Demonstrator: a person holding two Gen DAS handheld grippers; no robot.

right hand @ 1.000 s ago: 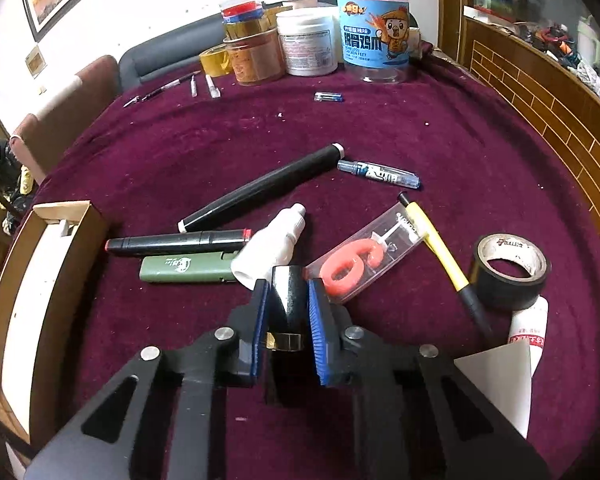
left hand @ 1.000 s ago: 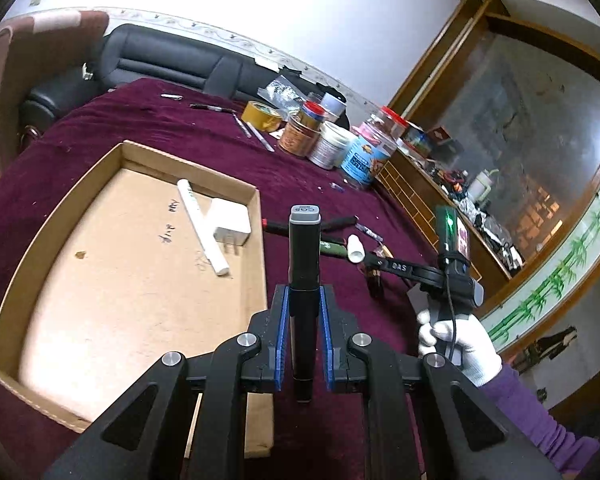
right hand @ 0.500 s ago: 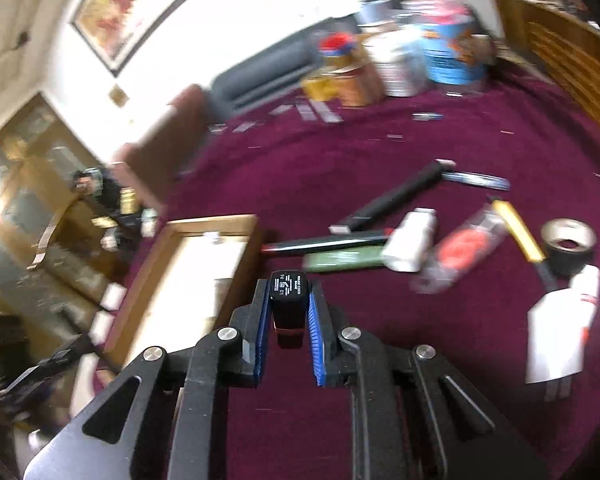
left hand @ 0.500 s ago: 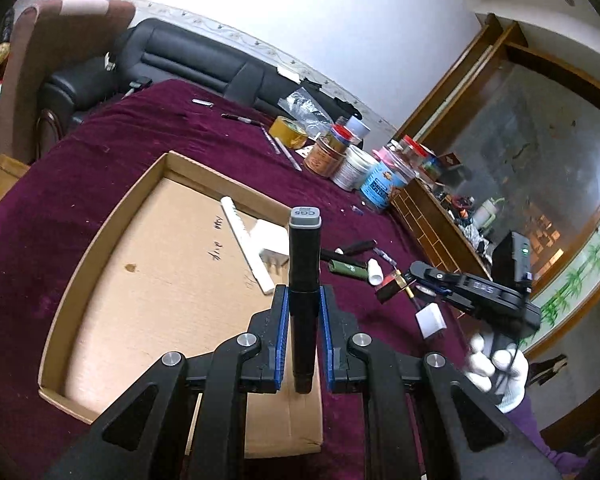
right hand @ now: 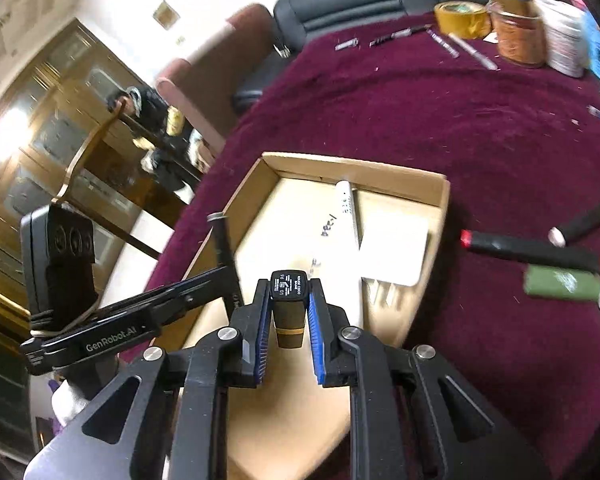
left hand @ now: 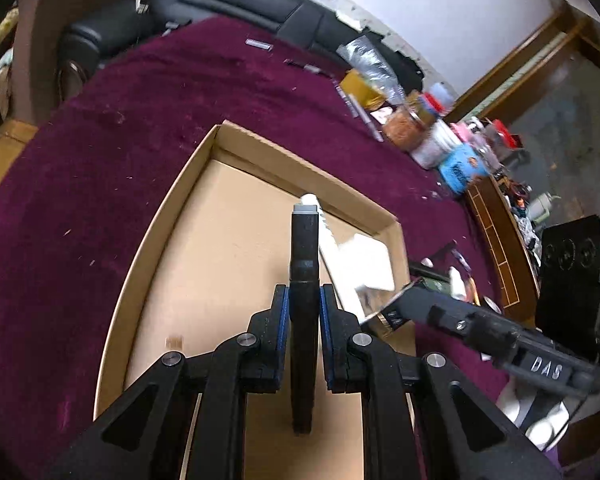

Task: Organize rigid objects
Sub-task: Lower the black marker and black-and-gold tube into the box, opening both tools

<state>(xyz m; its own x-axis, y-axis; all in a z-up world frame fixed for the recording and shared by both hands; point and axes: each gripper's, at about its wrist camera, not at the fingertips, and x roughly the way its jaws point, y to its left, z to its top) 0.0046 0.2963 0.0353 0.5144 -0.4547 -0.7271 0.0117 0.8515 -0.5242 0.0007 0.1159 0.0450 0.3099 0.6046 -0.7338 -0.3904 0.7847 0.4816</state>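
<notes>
- left gripper [left hand: 304, 312] clamped on black marker [left hand: 303, 264], above cardboard tray [left hand: 148, 264]
- right gripper [right hand: 288, 308] clamped on small black tube [right hand: 289, 300], also over tray
- white tube [right hand: 348, 212] and white block [right hand: 396, 252] lie in tray
- jars [left hand: 432, 132] at far table edge

Left gripper [left hand: 304, 312] clamps a black marker [left hand: 304, 264] above the cardboard tray [left hand: 260, 152]; right gripper [left hand: 392, 314] reaches over the tray's edge, gripping a small dark tube [left hand: 388, 318].
</notes>
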